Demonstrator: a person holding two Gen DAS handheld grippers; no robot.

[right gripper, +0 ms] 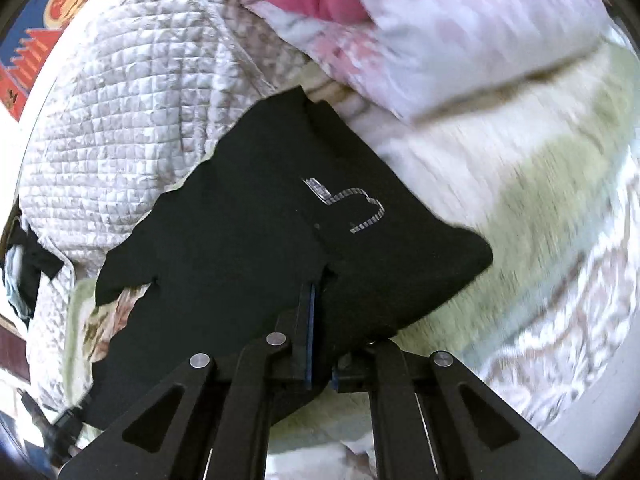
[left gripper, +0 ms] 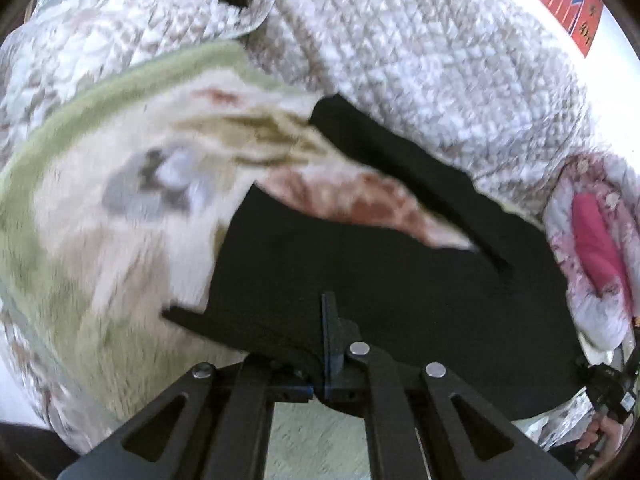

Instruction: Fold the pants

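black pants long axis seemingly toward quilt | left gripper, right gripper pinching pants

pants: black, pale dashed outline motif | quilt, far: white-grey, small stitched squares | blanket, near: cream, pale green border band, grey and reddish-brown printed patches | pillow, far right: white-pink floral, solid magenta centre | wall poster, far left: blue and red
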